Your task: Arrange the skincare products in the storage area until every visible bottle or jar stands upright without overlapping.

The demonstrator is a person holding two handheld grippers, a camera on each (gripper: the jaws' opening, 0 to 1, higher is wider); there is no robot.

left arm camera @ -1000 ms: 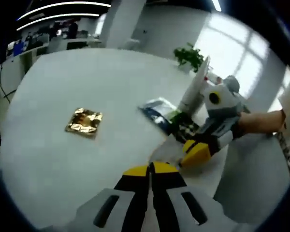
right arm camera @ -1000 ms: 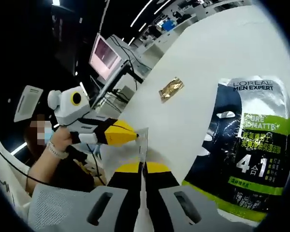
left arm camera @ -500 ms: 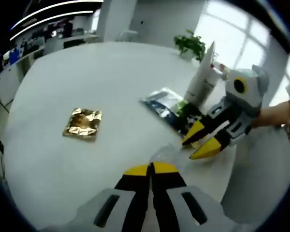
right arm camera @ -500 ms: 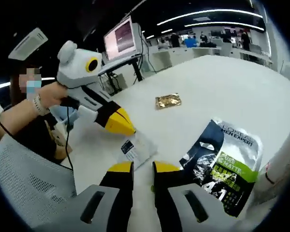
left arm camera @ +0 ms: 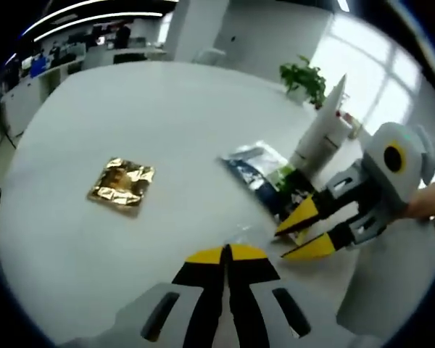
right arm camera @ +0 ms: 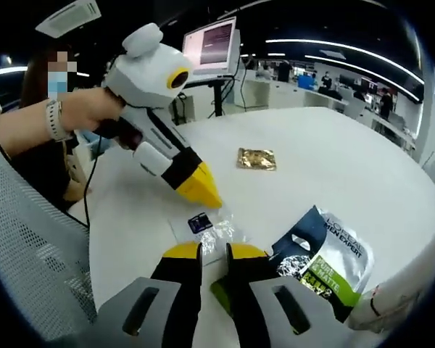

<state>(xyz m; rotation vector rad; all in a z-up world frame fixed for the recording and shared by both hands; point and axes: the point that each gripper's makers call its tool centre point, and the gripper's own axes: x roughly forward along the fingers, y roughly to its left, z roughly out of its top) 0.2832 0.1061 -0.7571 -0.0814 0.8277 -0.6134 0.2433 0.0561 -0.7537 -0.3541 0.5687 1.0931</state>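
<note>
A round white desk (left arm camera: 167, 123) is seen in an open-plan office. In the left gripper view, the left hand-held gripper (left arm camera: 225, 255) rises from the bottom with its yellow-tipped jaws pressed together over a small clear sachet (left arm camera: 241, 233), though whether the sachet is actually pinched cannot be told. In the right gripper view, the same sachet (right arm camera: 209, 226) is shown lying flat on the desk with a dark blue label whose print is too small to be read. The right hand-held gripper (right arm camera: 212, 251) is shown with its jaws slightly spread and nothing held between them, just beside the sachet. A dark pouch (right arm camera: 325, 261) is laid flat near it; "MEN EXPERT" can be read in white, above a green band with writing too blurred to make out. A crinkled gold foil packet (right arm camera: 257, 159) is placed well apart, farther across the desk. In the left gripper view, a white tube (left arm camera: 320, 132) is seen standing upright behind the pouch, with a potted plant (left arm camera: 307, 75) beyond it.
</note>
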